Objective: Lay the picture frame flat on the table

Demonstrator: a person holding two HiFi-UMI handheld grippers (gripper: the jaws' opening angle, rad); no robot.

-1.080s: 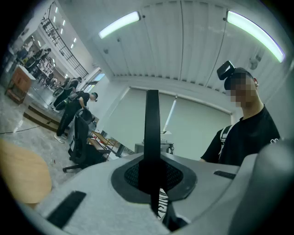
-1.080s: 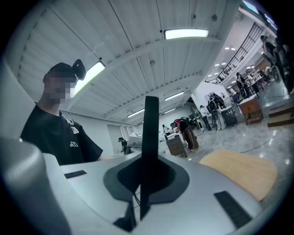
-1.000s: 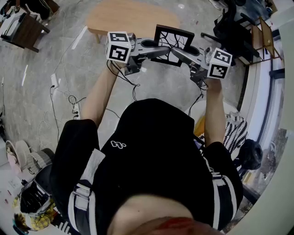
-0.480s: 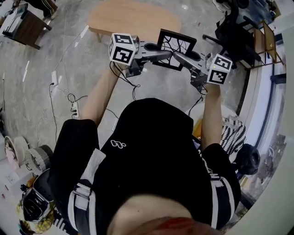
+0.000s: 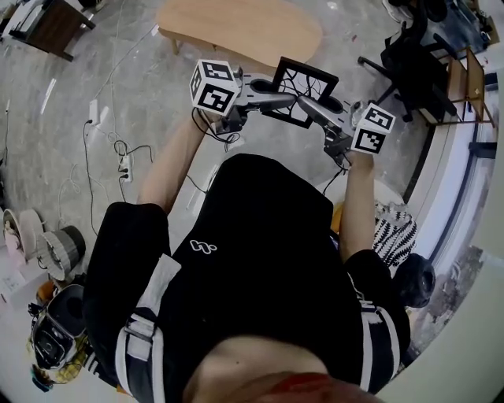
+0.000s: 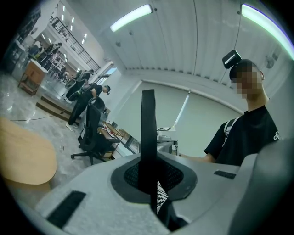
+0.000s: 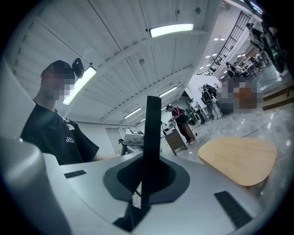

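Note:
A black picture frame (image 5: pixel 305 89) with a branch-pattern picture hangs in the air in front of the person, short of the light wooden oval table (image 5: pixel 236 31). My left gripper (image 5: pixel 272 100) is shut on the frame's left side. The right gripper (image 5: pixel 309 105) is shut on its lower right side. In the left gripper view the frame (image 6: pixel 148 133) shows edge-on as a dark upright bar clamped between the jaws of the left gripper (image 6: pixel 149 183), with the table (image 6: pixel 23 156) at the left. The right gripper view shows the same bar (image 7: pixel 151 137) in the right gripper (image 7: pixel 146 183), table (image 7: pixel 239 158) at the right.
A black office chair (image 5: pixel 416 67) stands at the right of the table, with wooden furniture (image 5: pixel 465 71) behind it. Cables and a power strip (image 5: pixel 126 165) lie on the grey floor at the left. A dark low table (image 5: pixel 55 24) is at the far left. People stand far off.
Both grippers and the frame have shifted slightly down and right in the head view, still clamped. The cubes have drawn a little closer together. The view itself has moved a bit.

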